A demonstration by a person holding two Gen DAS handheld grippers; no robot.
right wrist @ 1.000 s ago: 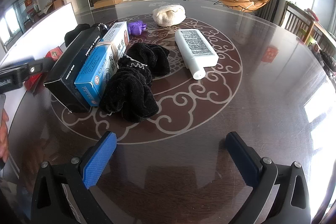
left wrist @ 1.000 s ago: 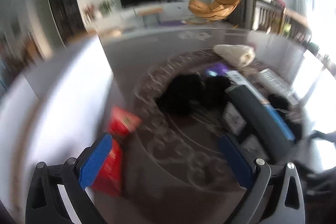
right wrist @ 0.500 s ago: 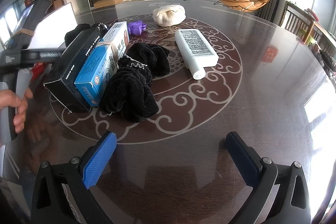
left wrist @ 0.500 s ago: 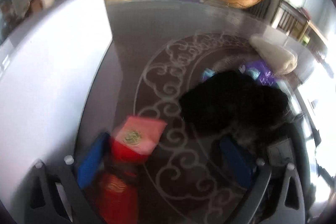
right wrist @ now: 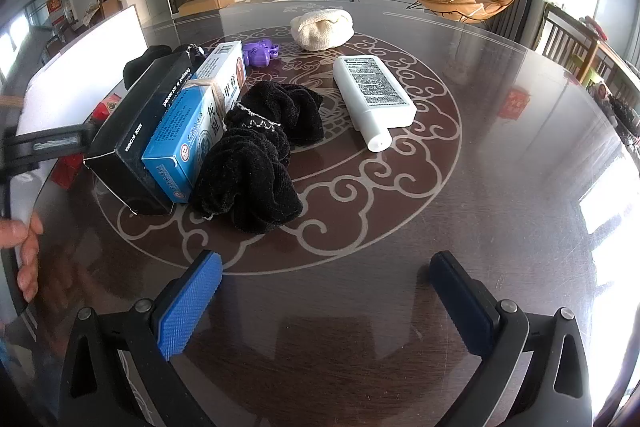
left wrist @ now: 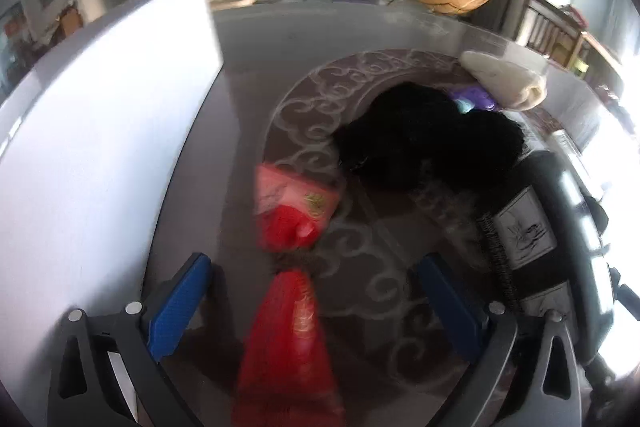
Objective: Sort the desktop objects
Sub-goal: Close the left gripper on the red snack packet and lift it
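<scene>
- The left gripper (left wrist: 316, 303) is seen low over the dark patterned surface (right wrist: 500, 227), its jaws spread wide and holding nothing.
- A red packet (left wrist: 292, 211) lies on the surface ahead of the left jaws, and its red reflection (blurred by motion) runs down between them.
- A white board (left wrist: 100, 131) stands to the left of the packet, near the edge of the surface.
- Black cloth (left wrist: 424, 135) is bunched beyond the packet, with a cream knitted item (left wrist: 504, 79) and a small purple object (left wrist: 472, 97) behind it.
- The right gripper (right wrist: 324, 299) is held over bare surface, jaws spread apart and empty.
- Ahead of it, a black box (right wrist: 136, 127) and a blue box (right wrist: 188, 135) lie side by side, touching another heap of black cloth (right wrist: 256, 163).
- A white bottle (right wrist: 372, 99) lies flat to the right of that cloth, apart from it.
- Fingers of a hand (right wrist: 24, 251) are seen at the left edge of the right wrist view.
</scene>
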